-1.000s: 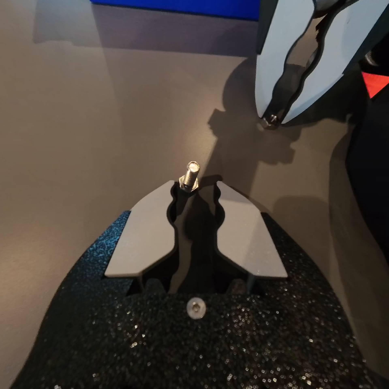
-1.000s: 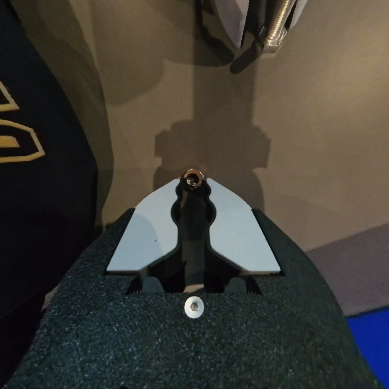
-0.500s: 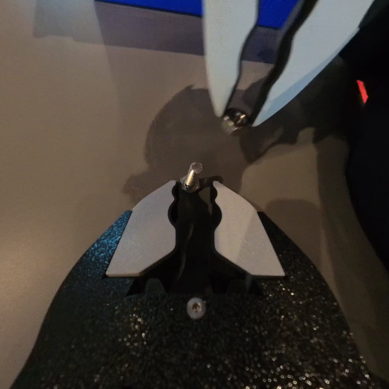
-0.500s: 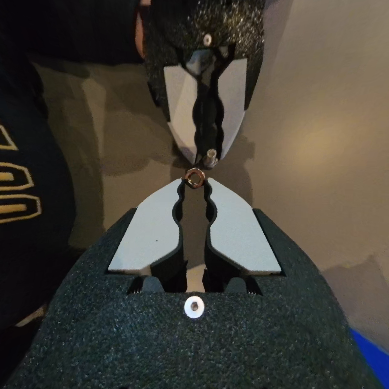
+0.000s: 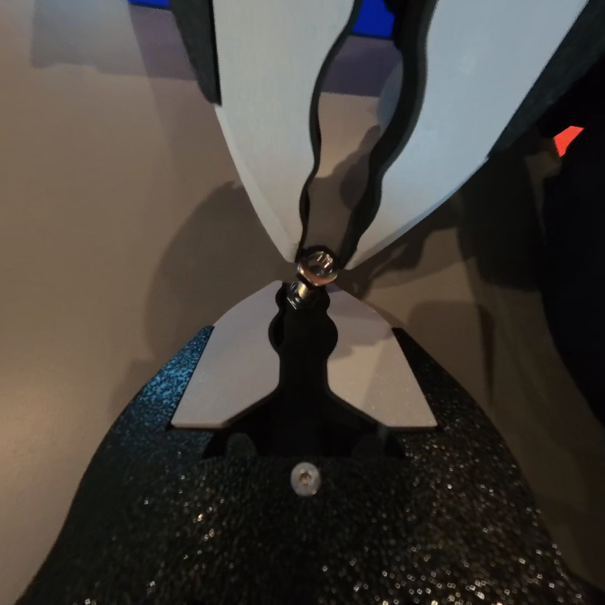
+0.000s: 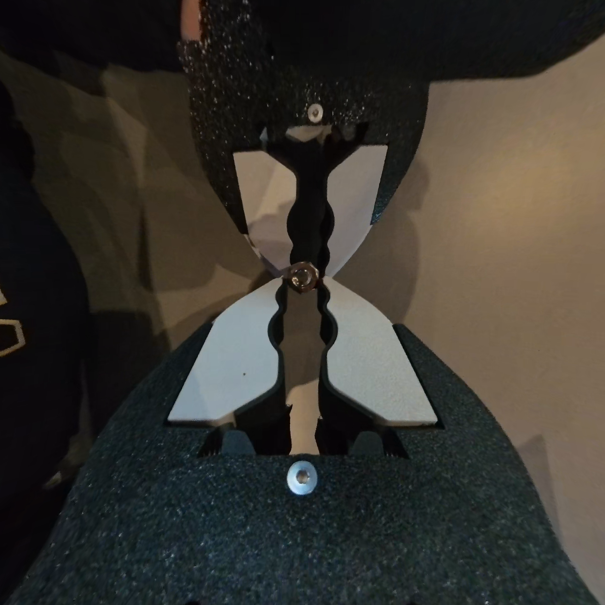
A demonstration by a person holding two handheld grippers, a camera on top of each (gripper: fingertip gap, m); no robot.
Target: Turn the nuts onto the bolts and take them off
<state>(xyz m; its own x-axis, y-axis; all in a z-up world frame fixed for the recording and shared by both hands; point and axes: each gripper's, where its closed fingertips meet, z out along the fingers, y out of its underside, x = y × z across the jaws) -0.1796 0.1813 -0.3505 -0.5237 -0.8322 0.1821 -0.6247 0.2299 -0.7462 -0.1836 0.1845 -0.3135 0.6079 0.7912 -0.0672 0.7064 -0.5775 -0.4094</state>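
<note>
My left gripper (image 5: pixel 302 296) is shut on a steel bolt (image 5: pixel 300 291) whose threaded shank points forward out of the fingertips. My right gripper (image 6: pixel 302 284) is shut on a hex nut (image 6: pixel 302 279) at its fingertips. The two grippers meet tip to tip. In the left wrist view the right gripper (image 5: pixel 319 258) comes in from above and its nut (image 5: pixel 317 265) sits on the end of the bolt. In the right wrist view the left gripper (image 6: pixel 302 262) faces mine, and the bolt's end shows through the nut's hole.
A plain beige table top (image 5: pixel 82 229) lies under both grippers. A blue object (image 5: pixel 373 19) sits at the table's far edge. A person's dark clothing (image 6: pixel 39 294) fills the left of the right wrist view and the right side of the left wrist view (image 5: pixel 573 294). The grippers are tip to tip, or close to it.
The right gripper with the nut moved in towards the left gripper. The gap between nut and bolt end closed; the nut now sits on the bolt's tip.
</note>
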